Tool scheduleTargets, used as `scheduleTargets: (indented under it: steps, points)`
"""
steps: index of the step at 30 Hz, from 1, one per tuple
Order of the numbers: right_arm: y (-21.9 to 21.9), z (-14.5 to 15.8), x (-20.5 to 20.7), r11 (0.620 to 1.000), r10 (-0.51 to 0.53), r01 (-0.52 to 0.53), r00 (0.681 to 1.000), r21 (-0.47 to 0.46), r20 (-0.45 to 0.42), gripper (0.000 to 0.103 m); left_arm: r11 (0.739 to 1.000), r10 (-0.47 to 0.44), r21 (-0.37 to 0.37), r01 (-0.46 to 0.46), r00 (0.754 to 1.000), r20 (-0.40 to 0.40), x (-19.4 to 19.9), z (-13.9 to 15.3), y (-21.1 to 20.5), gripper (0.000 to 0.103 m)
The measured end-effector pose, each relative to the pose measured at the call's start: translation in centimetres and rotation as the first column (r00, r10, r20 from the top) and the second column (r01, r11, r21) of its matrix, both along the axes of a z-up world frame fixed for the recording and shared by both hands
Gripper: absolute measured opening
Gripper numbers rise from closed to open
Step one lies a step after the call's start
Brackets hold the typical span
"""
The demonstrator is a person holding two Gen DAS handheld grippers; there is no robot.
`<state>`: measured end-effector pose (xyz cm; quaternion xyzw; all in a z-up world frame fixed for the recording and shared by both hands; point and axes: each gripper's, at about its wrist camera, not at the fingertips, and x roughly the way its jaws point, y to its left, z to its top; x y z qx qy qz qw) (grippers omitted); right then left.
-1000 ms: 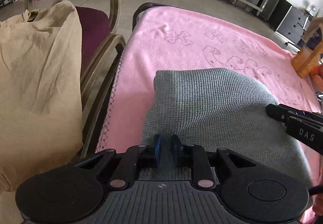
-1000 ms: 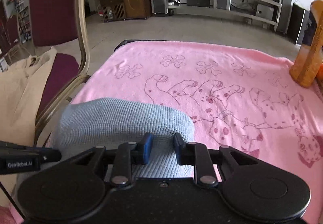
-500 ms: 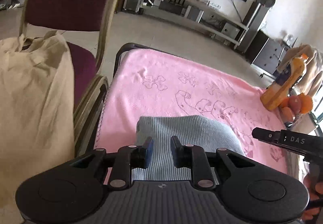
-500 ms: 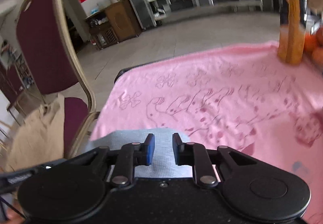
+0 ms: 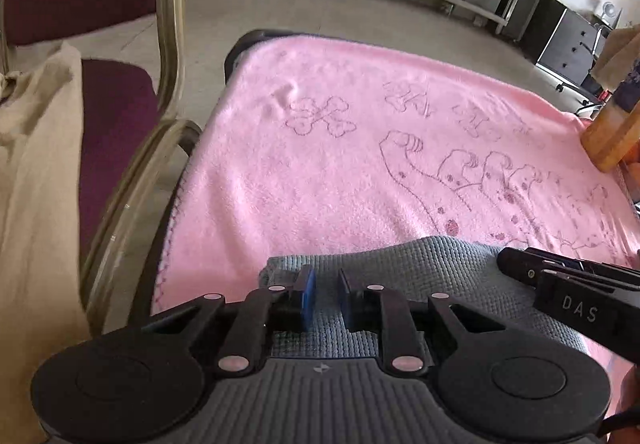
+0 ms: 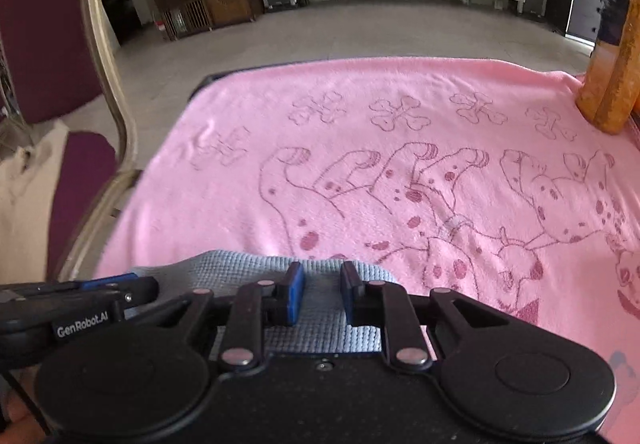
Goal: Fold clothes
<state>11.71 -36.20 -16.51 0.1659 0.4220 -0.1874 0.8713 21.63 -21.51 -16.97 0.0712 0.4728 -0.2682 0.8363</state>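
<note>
Grey-blue waffle-knit garment (image 5: 420,276) sits bunched at the bottom centre of both views on the pink blanket (image 5: 340,172). The left gripper (image 5: 324,294) and right gripper (image 6: 322,292) each stand slightly parted over it (neither visibly pinching cloth). Compact already; any remaining folds can't be judged.

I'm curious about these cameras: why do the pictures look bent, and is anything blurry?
Left wrist view: fisheye bows the chair frame; corners dark; bright window glare top right. Right wrist view: same bending; orange bottle smeared at the edge; pink blanket fairly sharp.
</note>
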Motion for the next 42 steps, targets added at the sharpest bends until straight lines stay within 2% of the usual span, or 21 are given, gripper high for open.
scheduleTargets:
  steps: [5,8,12,15,19,23,26,30,34,36,40,42]
  points:
    - [0.5,-0.2,0.6,0.999,0.007,-0.008,1.0,-0.039,-0.03,0.018,1.0,0.011,-0.018,-0.011,1.0,-0.014,0.2,-0.1,0.4,0.02]
    - [0.2,0.8,-0.1,1.0,0.009,-0.009,1.0,-0.005,-0.001,0.018,0.993,0.051,-0.102,-0.055,0.998,-0.034,-0.3,1.1,2.5,0.019]
    - [-1.2,4.0,-4.1,0.992,-0.041,0.028,0.994,0.127,0.105,0.018,0.961,0.114,-0.245,-0.129,0.991,-0.073,-2.3,4.4,7.4,0.022]
    - [-1.2,6.0,-7.4,0.994,-0.011,-0.001,0.994,0.107,0.108,0.02,0.946,0.145,-0.285,-0.152,0.988,-0.045,-4.9,5.8,11.1,0.024]
    - [-0.6,7.1,-11.5,0.989,0.019,-0.033,0.995,0.142,0.1,0.022,0.938,0.151,-0.306,-0.166,0.986,-0.072,-8.1,5.6,14.5,0.023]
    - [0.5,7.1,-14.3,0.987,0.032,-0.047,0.994,0.153,0.103,0.024,0.944,0.137,-0.299,-0.141,0.99,-0.035,-10.0,5.7,15.1,0.023]
    - [1.5,6.8,-15.5,0.984,0.04,-0.058,0.994,0.171,0.104,0.024,0.95,0.124,-0.283,-0.13,0.991,-0.04,-10.4,5.2,14.7,0.023]
    - [3.0,6.4,-15.7,0.977,0.09,-0.107,0.991,0.183,0.099,0.024,0.972,0.083,-0.214,-0.096,0.994,-0.066,-10.2,4.0,13.4,0.022]
    - [4.8,6.4,-15.1,0.975,0.165,-0.177,0.982,0.135,0.091,0.023,0.988,0.043,-0.144,-0.057,0.994,-0.095,-10.0,2.8,12.1,0.022]
    - [5.6,6.1,-14.7,0.974,0.2,-0.206,0.978,0.097,0.065,0.023,0.993,0.024,-0.109,-0.037,0.994,-0.111,-9.9,2.2,11.4,0.028]
    - [6.1,4.3,-14.7,0.975,0.221,-0.22,0.974,0.026,-0.041,0.024,0.999,0.001,-0.044,-0.006,0.993,-0.118,-10.0,1.3,10.4,0.032]
    - [5.5,3.0,-15.0,0.977,0.209,-0.205,0.975,0.056,-0.073,0.024,1.0,-0.007,-0.012,0.006,0.993,-0.116,-10.2,0.9,9.9,0.034]
